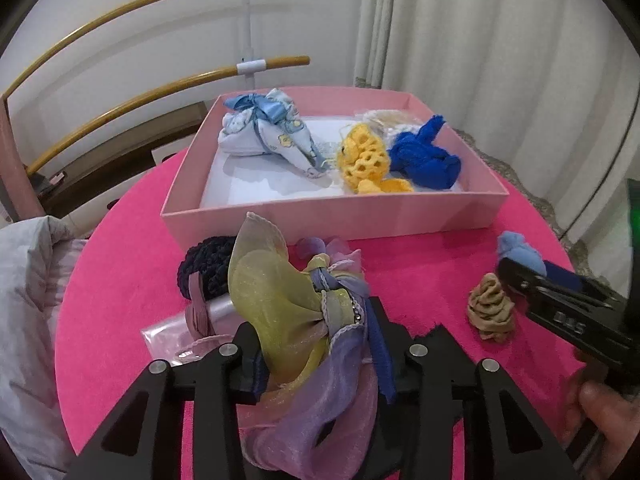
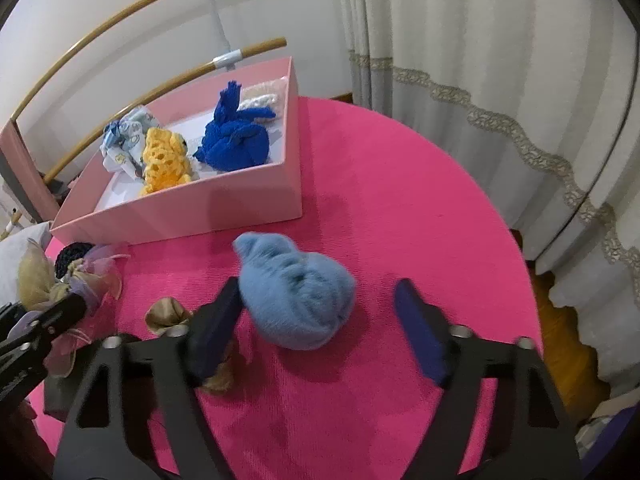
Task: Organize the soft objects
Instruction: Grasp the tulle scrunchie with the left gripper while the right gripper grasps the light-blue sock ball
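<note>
My left gripper [image 1: 316,344] is shut on a yellow and purple sheer fabric bundle [image 1: 296,312] and holds it over the pink table, in front of the pink box [image 1: 320,220]. My right gripper [image 2: 320,320] is open around a light blue fuzzy bundle [image 2: 296,292] on the table; its left pad [image 2: 218,320] touches the bundle. In the box lie a white and blue printed bundle [image 1: 264,132], a yellow crochet piece [image 1: 364,160] and a royal blue knit [image 1: 424,156]. A tan bundle [image 1: 490,308] lies between the grippers.
A dark navy crochet piece [image 1: 208,268] and a clear packet with mauve bands [image 1: 188,320] lie at the left of the round table [image 2: 400,200]. Curved wooden rails [image 1: 120,20] stand behind the box. Curtains [image 2: 480,60] hang at the right. A grey cushion [image 1: 28,300] sits at the left.
</note>
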Tool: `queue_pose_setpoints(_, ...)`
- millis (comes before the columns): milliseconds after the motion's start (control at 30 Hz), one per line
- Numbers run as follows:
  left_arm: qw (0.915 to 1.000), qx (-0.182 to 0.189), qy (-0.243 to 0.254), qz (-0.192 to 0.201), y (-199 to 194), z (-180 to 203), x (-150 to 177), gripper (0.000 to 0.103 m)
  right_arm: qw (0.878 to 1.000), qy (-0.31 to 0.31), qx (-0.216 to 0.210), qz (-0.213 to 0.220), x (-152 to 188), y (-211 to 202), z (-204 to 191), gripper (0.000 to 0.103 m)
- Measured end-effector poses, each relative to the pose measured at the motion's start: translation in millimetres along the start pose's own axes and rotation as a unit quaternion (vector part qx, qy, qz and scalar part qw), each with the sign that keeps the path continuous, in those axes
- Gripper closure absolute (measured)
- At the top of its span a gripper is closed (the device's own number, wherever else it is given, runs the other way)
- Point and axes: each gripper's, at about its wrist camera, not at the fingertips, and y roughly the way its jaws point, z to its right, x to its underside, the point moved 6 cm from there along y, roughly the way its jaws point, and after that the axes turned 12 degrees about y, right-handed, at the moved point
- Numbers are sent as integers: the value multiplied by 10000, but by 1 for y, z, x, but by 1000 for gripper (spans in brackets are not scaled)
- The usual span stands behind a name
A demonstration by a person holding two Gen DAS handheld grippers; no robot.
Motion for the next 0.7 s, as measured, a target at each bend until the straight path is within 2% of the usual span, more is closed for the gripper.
queue_pose_setpoints(67,10000,3,-17,87,-6,-2,-1,66,10000,-55,-65,-10,1,0,-3,59)
queue_pose_setpoints(133,9998,-45,-29,181,-12,-4,-2,66,9999,-70,-95,19,3,-3,-5,61)
queue_pose_setpoints(700,9976,-156,-86,674,-99,-6,17,66,9981,-4,-281,555,12,-76,-13,62)
